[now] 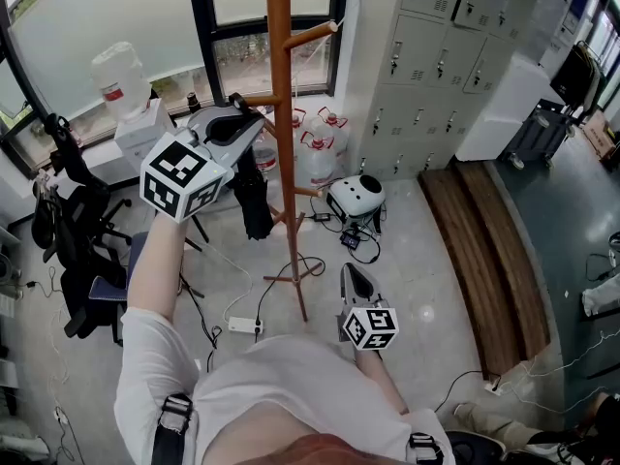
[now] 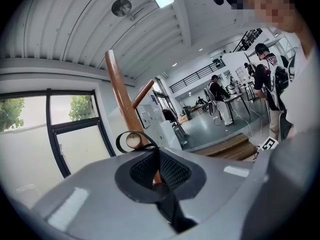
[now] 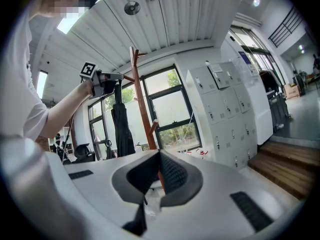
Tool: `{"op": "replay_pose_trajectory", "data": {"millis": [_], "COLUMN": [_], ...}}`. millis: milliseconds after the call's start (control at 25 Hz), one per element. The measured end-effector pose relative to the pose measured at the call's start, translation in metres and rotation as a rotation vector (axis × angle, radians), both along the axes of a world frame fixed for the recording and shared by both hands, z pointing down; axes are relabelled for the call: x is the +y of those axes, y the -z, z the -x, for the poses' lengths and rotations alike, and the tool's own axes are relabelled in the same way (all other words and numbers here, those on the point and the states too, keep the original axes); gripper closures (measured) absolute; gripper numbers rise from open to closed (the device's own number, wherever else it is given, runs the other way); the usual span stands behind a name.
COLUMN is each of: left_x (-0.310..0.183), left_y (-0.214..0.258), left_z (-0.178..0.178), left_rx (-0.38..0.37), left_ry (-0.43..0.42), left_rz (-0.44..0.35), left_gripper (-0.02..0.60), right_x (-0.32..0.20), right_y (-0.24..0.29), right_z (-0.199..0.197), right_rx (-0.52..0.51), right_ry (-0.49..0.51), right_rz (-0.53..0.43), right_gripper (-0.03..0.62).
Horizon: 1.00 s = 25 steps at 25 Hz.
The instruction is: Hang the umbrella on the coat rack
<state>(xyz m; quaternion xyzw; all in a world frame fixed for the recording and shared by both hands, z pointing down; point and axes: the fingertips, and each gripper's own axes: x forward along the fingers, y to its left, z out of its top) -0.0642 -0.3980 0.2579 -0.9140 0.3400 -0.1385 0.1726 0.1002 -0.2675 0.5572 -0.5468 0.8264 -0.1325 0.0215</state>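
Floor [image 1: 426,260], pale and glossy, lies open from three to five o'clock of the tall brown wooden coat rack [image 1: 281,114], with grey metal lockers [image 1: 436,56] at one o'clock. The left claw [image 2: 155,152] is clamped on the black strap loop [image 2: 120,140] ringing a round wooden peg [image 2: 132,141]; the folded black umbrella [image 1: 254,201] hangs at nine o'clock, long axis upright, tip down. The right claw [image 3: 160,156] is closed, empty.

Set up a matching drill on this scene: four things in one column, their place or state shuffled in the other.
Things:
1. umbrella strap
2. right gripper
3. coat rack
4. lockers

Place or state:
A. grey, along the wall
B. brown wooden pole, upright
C. looped round a peg end, pinched in the left gripper
D. jaws together, nothing held

Pairs: 1-C, 2-D, 3-B, 4-A
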Motion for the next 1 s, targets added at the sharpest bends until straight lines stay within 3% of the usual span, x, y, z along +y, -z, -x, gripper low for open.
{"op": "replay_pose_trajectory", "data": {"millis": [320, 600, 1000], "left_x": [-0.012, -0.020, -0.029], "left_y": [-0.013, -0.027, -0.031], "left_z": [-0.004, 0.002, 0.014], "left_rx": [-0.005, 0.039, 0.205], "left_ry": [-0.004, 0.012, 0.046], "left_rz": [0.079, 0.104, 0.115], "left_gripper": [0.571, 0.571, 0.571], "right_x": [0.002, 0.002, 0.001], "right_y": [0.000, -0.002, 0.001], "right_z": [-0.004, -0.006, -0.003], "right_rx": [-0.011, -0.006, 0.004], "right_ry": [-0.006, -0.006, 0.001], "right_rz": [0.005, 0.010, 0.011], "right_gripper": [0.586, 0.586, 0.586]}}
